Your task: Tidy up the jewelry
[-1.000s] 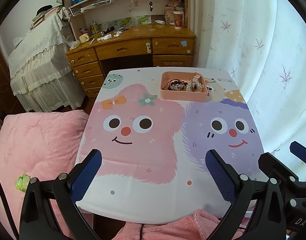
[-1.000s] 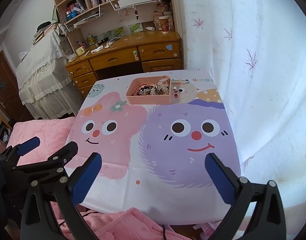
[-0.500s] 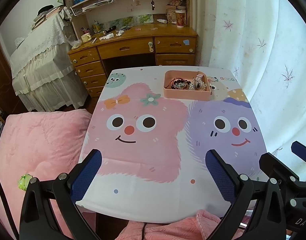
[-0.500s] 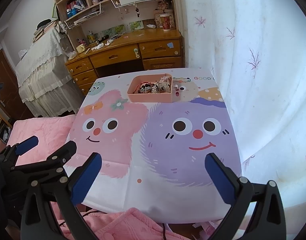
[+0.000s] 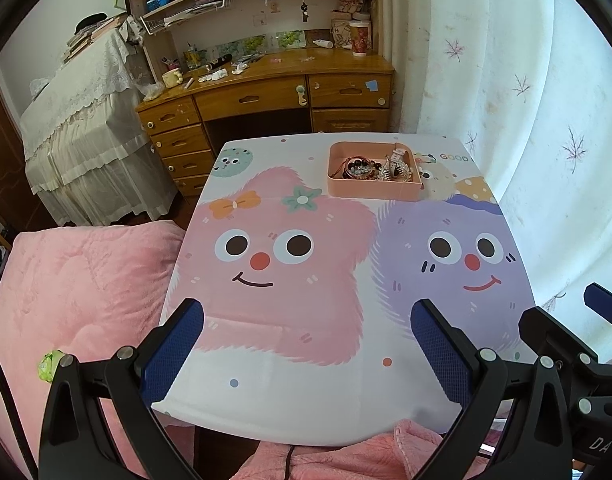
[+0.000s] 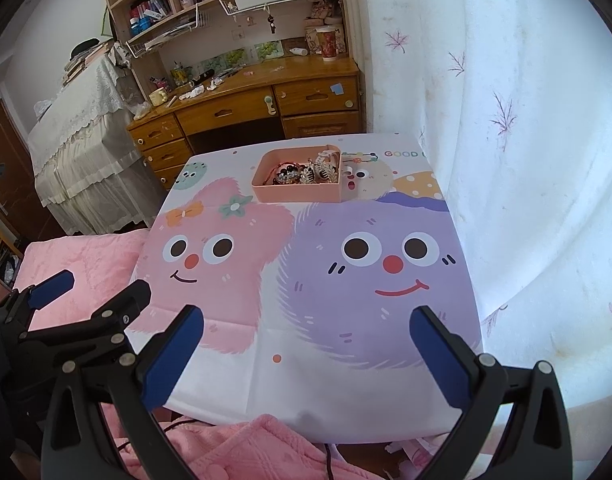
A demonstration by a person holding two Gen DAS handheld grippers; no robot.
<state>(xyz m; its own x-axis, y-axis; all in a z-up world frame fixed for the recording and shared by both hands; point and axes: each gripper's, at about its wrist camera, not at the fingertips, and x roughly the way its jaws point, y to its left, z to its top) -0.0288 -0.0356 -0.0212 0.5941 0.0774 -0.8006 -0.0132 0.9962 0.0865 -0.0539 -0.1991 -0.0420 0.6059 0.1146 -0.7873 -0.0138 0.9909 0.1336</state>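
Left claw: the black two-finger left gripper with blue pads [image 5: 306, 338] is released, its fingers spread wide and holding nothing; it hangs above the near edge of the table, toward the near left corner.
Right claw: the black two-finger right gripper with blue pads [image 6: 306, 340] is likewise released and empty, above the near edge toward the near right corner.
Side by side: in the right wrist view the left gripper shows at the lower left, apart from the right one; in the left wrist view part of the right gripper shows at the lower right.
Table: a small table under a white cartoon tablecloth [image 5: 306, 392] printed with a fluffy pink star face on the left and a fluffy purple face on the right.
Tray: a shallow rectangular salmon-pink plastic tray [image 5: 370, 190] [image 6: 297, 194] sits flat near the far edge, right of centre, well apart from both grippers.
Jewelry: a tangled heap of dark beaded bracelets and silvery pieces [image 5: 376, 168] [image 6: 303, 174] lies inside the tray, filling mostly its right part; single pieces are too small to tell apart.
Beside the table: a pink quilted blanket [image 5: 77, 292] lies along the left edge, and a white curtain with purple leaf prints [image 6: 526, 140] hangs along the right edge.
Behind: a wooden desk with drawers and shelves [image 5: 265, 96] stands beyond the far edge.
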